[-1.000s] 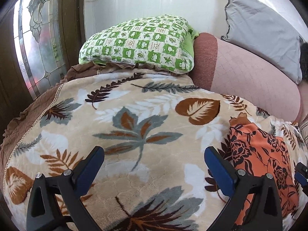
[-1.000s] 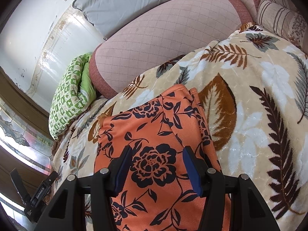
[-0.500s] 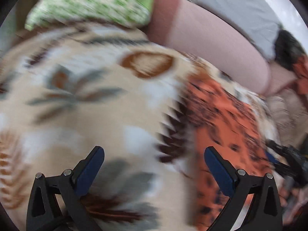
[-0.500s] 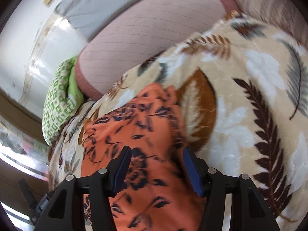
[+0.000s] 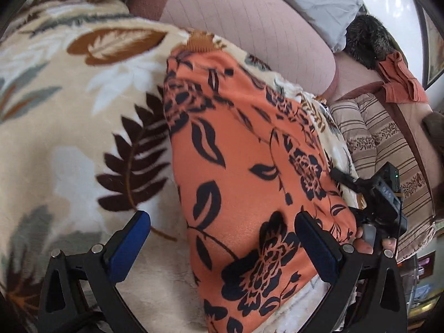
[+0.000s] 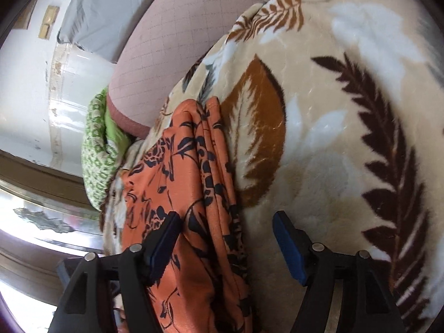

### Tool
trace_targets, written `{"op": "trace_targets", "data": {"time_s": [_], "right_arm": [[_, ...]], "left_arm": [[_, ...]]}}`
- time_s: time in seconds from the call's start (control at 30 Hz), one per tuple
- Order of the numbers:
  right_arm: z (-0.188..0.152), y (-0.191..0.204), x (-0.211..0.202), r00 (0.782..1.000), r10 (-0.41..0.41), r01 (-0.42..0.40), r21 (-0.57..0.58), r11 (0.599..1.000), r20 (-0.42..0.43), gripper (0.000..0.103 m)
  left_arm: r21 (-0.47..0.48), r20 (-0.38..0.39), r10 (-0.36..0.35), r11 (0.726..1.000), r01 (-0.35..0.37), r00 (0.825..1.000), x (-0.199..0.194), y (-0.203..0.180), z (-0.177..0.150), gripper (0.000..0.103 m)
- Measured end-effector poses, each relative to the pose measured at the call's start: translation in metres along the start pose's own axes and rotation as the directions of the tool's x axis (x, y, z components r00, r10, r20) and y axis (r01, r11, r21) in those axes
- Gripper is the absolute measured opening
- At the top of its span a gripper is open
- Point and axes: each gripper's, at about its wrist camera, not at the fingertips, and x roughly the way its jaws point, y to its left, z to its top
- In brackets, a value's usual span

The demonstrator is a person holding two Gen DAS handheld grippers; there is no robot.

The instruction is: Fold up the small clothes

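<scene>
A bed covered by a cream leaf-print fleece blanket (image 5: pixel 69 144) fills both views, with a pink quilted bolster (image 5: pixel 244 19) behind it. An orange garment with black flowers (image 5: pixel 244 161) lies on the blanket, apparently folded lengthwise with layered edges showing, so cross folds likely remain. The left gripper (image 5: pixel 222 238) and right gripper (image 6: pixel 227 238) both gape wide, empty, straddling the garment's opposite long edges.

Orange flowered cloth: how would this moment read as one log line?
orange flowered cloth flat on leaf blanket | left tool open at near edge | right tool open at side edge
</scene>
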Motion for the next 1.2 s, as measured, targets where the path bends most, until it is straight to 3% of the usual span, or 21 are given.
{"op": "trace_targets", "data": {"time_s": [0.27,0.43,0.53,0.7,0.93,1.2], "right_arm": [[-0.003,0.005,0.018,0.989,0.133,-0.135,-0.019,0.991,-0.056,0.08],[-0.015,0.03,0.037,0.989,0.12,-0.129,-0.103,0.986,-0.09,0.081],[-0.023,0.041,0.042,0.992,0.092,-0.102,-0.134,0.986,-0.082,0.08],[-0.023,0.038,0.041,0.993,0.095,-0.101,-0.087,0.991,-0.075,0.062],[-0.025,0.05,0.04,0.995,0.081,-0.088,-0.135,0.987,-0.056,0.053],[-0.027,0.059,0.044,0.996,0.074,-0.082,-0.158,0.984,-0.053,0.051]], "left_arm": [[0.022,0.005,-0.047,0.999,0.047,0.999,0.01,-0.011,0.0,0.103],[0.036,0.006,-0.097,0.995,0.097,0.995,0.011,-0.02,-0.004,0.103],[0.063,0.02,-0.062,0.996,0.061,0.998,0.008,-0.026,-0.006,0.098],[0.082,0.029,0.0,0.997,-0.002,1.0,0.006,-0.026,-0.008,0.084],[0.134,0.065,0.068,0.988,-0.076,0.996,-0.004,-0.03,-0.012,0.067],[0.163,0.103,0.114,0.978,-0.13,0.988,-0.016,-0.032,-0.013,0.065]]}}
